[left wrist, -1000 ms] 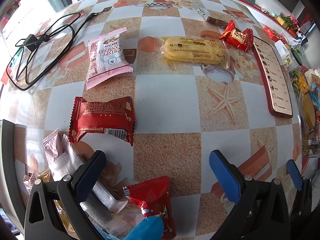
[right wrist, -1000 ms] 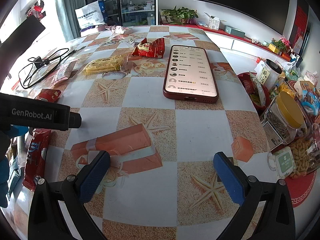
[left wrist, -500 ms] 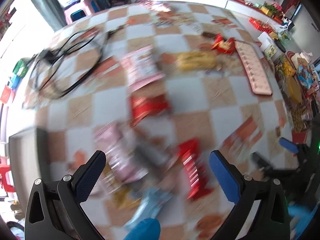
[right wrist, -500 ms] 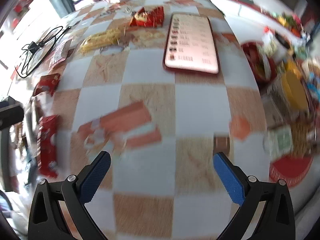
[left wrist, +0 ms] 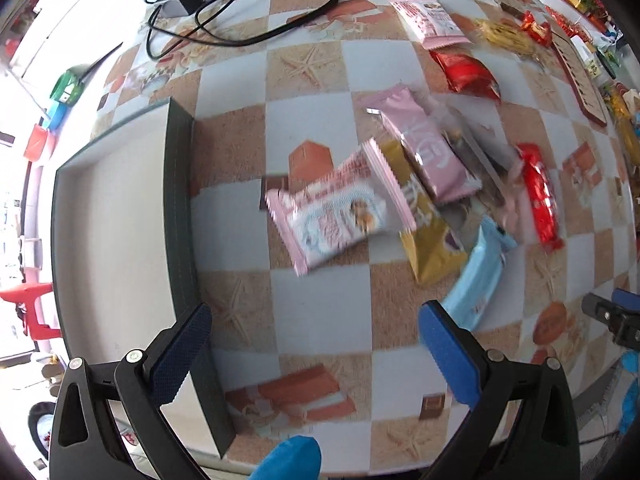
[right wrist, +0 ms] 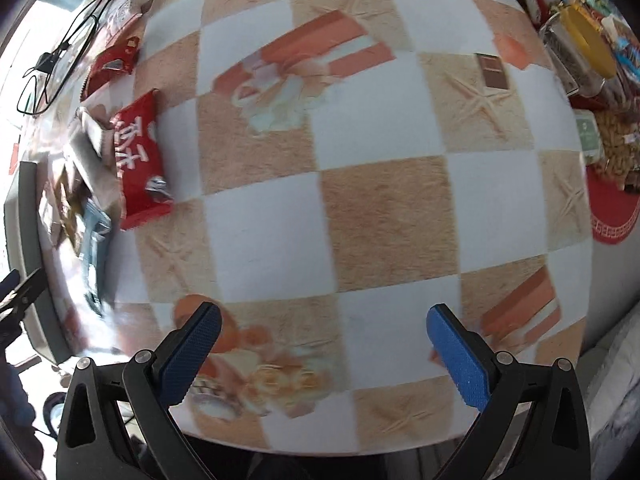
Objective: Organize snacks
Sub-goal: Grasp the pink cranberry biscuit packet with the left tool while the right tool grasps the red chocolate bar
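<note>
- Snack packets lay heaped on the checkered tablecloth, just right of the dark tray, which held nothing.
- Left gripper hovered above the tray's near corner, jaws spread wide, empty.
- Right gripper likewise gaped over bare cloth.
- Black cable coiled beyond the tray.

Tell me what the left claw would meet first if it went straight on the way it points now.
Probably the pink and white snack packet, the nearest of the pile ahead of the open left claw. Only bare tablecloth lies before it. Depth is unclear in this blurred fisheye view.
</note>
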`<action>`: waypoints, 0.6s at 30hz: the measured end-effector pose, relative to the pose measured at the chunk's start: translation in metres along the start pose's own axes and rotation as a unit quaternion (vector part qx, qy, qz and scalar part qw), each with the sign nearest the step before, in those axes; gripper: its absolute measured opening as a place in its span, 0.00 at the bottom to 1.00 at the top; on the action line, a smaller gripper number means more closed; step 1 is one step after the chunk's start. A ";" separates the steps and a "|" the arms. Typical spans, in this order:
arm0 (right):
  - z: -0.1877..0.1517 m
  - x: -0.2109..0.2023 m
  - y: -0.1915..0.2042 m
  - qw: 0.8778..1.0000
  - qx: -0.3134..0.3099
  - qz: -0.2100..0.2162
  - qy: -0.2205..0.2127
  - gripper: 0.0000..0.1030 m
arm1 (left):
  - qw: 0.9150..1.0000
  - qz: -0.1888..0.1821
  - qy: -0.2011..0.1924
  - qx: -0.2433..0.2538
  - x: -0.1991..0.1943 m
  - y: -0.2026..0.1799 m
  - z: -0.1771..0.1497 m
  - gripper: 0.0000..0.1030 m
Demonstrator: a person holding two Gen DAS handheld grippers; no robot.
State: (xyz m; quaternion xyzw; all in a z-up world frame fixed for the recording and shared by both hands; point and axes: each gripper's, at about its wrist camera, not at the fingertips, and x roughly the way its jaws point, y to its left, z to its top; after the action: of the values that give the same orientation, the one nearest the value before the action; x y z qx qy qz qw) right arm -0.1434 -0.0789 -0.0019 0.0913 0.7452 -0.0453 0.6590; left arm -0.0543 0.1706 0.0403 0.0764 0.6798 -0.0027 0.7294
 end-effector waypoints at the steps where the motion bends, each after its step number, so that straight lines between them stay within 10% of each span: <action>1: 0.004 -0.001 0.005 1.000 -0.004 0.008 -0.004 1.00 | 1.000 0.000 -0.003 -0.008 0.002 0.001 0.005 1.00; 11: 0.071 -0.014 0.086 0.995 -0.089 0.042 -0.011 1.00 | 0.993 0.014 -0.039 0.108 0.013 0.002 0.029 1.00; 18: 0.100 -0.005 0.110 0.993 -0.120 -0.011 -0.009 1.00 | 0.994 0.011 -0.027 0.107 0.027 -0.006 0.039 1.00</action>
State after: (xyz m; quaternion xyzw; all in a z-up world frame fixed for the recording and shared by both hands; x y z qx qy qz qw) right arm -0.0239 0.0095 -0.0037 0.0034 0.7400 0.0362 0.6716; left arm -0.0138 0.1629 0.0153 0.1616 0.6544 -0.0694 0.7354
